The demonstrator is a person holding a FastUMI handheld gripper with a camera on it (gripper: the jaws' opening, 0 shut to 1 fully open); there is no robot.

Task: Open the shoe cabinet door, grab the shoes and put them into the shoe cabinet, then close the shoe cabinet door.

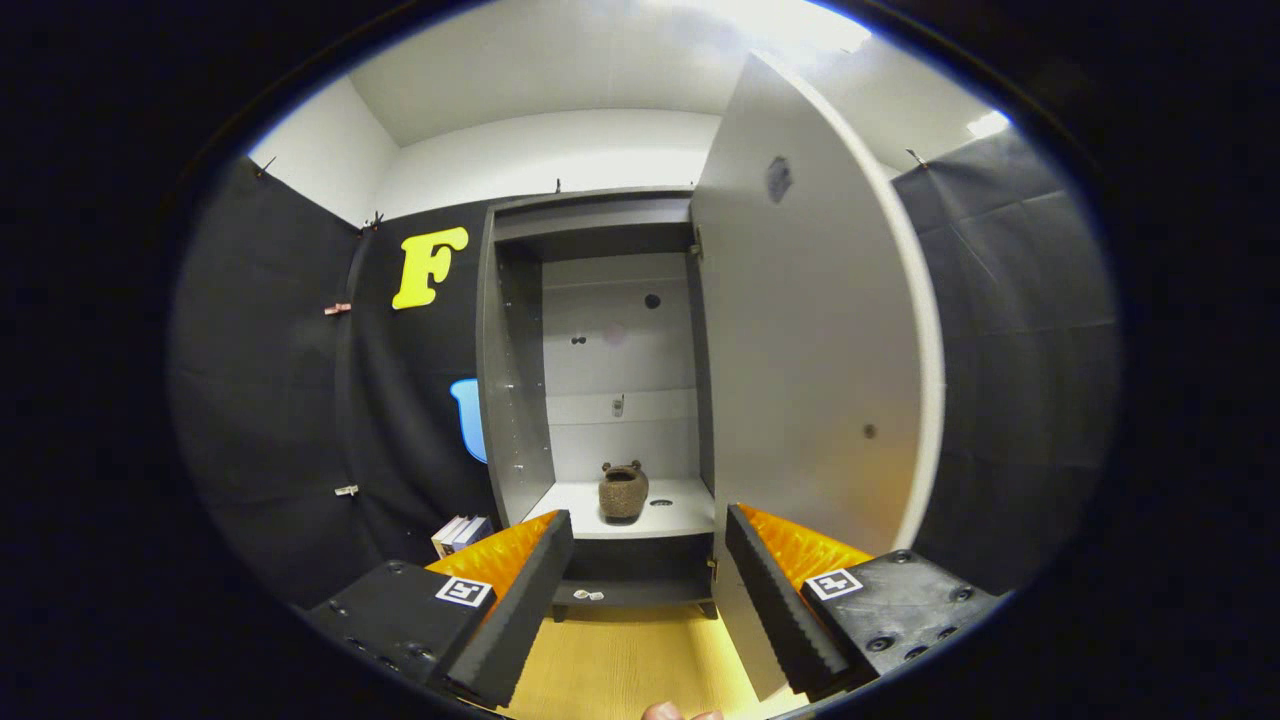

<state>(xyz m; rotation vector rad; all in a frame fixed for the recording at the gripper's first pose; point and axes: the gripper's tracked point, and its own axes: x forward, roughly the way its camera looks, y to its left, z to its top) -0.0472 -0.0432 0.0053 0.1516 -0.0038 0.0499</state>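
Tongs (pixel 648 590) spread and holding nothing, pointed at the cabinet (pixel 520 400); its door (pixel 810 330) swung wide; I see a brown shoe (pixel 623 492) mid-shelf, near the front edge; probably light and soft, so I'd pinch its collar rim.

1. A staged recording booth is standing in for a home entryway: black cloth wall (pixel 270 400) is hanging clipped beside a grey shoe cabinet (pixel 600 360).
2. Wood-look floor (pixel 620 660) is lying before the cabinet; white room walls are showing above it.
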